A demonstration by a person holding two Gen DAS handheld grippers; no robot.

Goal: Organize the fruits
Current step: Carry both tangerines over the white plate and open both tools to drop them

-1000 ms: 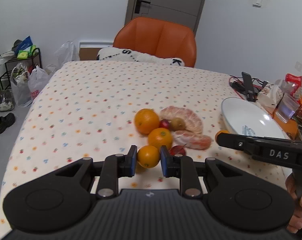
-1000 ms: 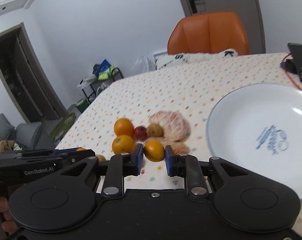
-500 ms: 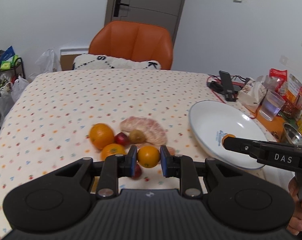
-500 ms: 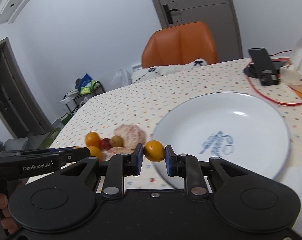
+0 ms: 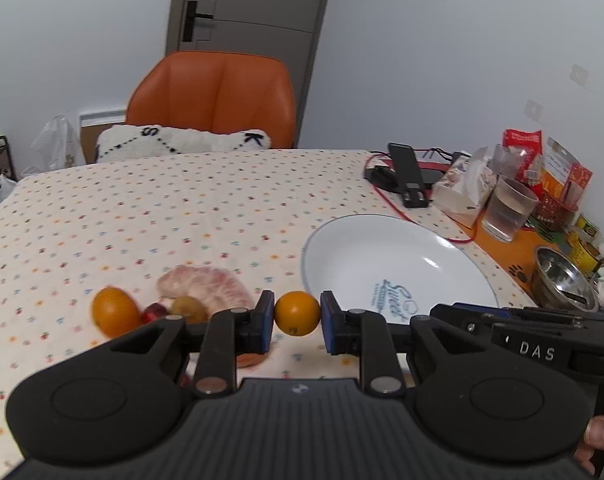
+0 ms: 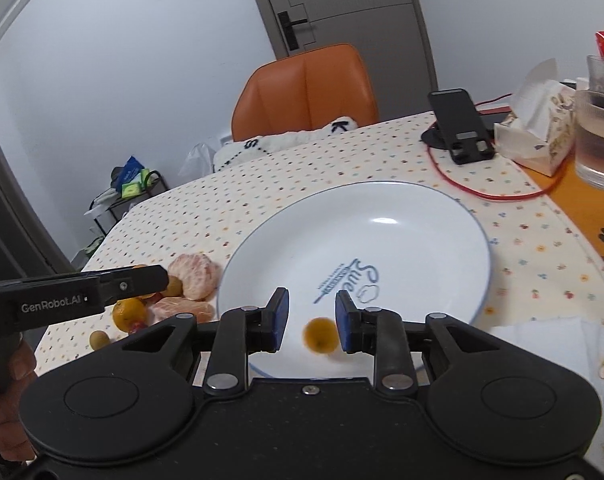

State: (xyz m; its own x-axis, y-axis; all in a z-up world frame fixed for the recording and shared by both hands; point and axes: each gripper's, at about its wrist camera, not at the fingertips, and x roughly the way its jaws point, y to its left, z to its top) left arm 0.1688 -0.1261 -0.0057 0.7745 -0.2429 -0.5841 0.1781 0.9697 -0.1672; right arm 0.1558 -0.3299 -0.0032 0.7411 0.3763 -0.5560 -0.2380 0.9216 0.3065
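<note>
1. Left wrist view: small orange (image 5: 297, 318) is clamped between the closed fingers of the left gripper (image 5: 297, 322), held above the dotted tablecloth (image 5: 142, 220) just beside the white plate (image 5: 442, 248)
2. Right wrist view: right gripper (image 6: 312, 322) is seen with fingers spread; blurred second orange (image 6: 320, 335) sits loose between them over the plate's near rim, touching neither pad

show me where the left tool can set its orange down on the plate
Most of the white plate is bare, from its blue logo to the far rim. Only the near rim is taken, by a small orange under the open right tool.
</note>
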